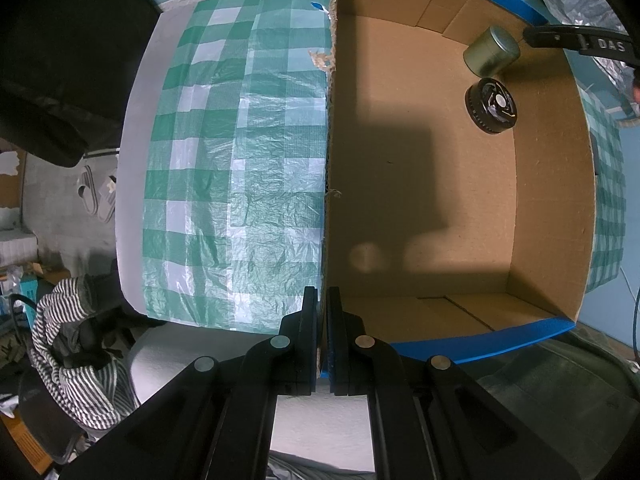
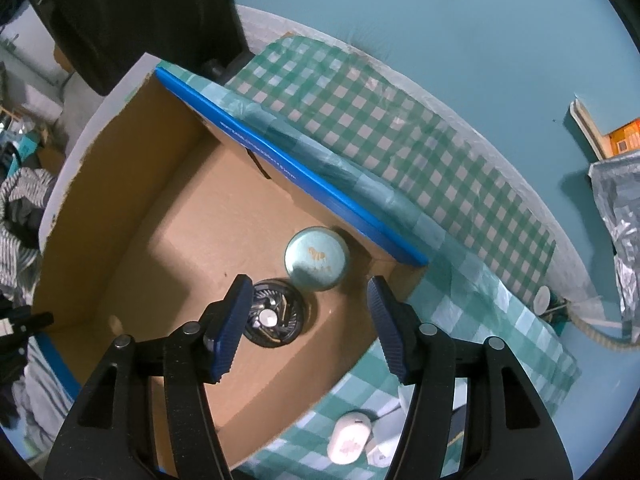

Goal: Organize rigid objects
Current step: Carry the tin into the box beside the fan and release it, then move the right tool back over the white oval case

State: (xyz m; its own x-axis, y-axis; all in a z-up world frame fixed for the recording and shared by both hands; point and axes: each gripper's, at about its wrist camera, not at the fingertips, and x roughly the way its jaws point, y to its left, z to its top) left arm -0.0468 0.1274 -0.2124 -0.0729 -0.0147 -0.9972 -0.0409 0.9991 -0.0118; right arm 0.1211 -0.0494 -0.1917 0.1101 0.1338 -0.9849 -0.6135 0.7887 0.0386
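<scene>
Step in hand: you appear to be between placements. Two items already sit in the open brown cardboard box with blue outer edges (image 2: 120, 216), and more wait outside it.
Left gripper (image 1: 322, 300): its jaws are pinched narrow on the box's side wall at the lower centre of the left wrist view, seemingly steadying the box.
Right gripper (image 2: 308, 304): spread wide and holding nothing, it hangs over the box's right part, at centre of the right wrist view.
Round pale green metal tin (image 2: 317, 258): upright on the box floor near the blue-edged wall, lid up with a faint gold mark; smooth, rigid sides.
Black ribbed disc with a white centre (image 2: 276, 314): flat on the floor just beside the tin, partly hidden by your left finger.
Still outside: a small white rounded case (image 2: 349, 442) lies on the green-and-white checked tablecloth (image 2: 380, 132), at the bottom of the right wrist view.
Next move: probably swing the right gripper back to that case, close across its narrow sides, and carry it over the box wall.
</scene>
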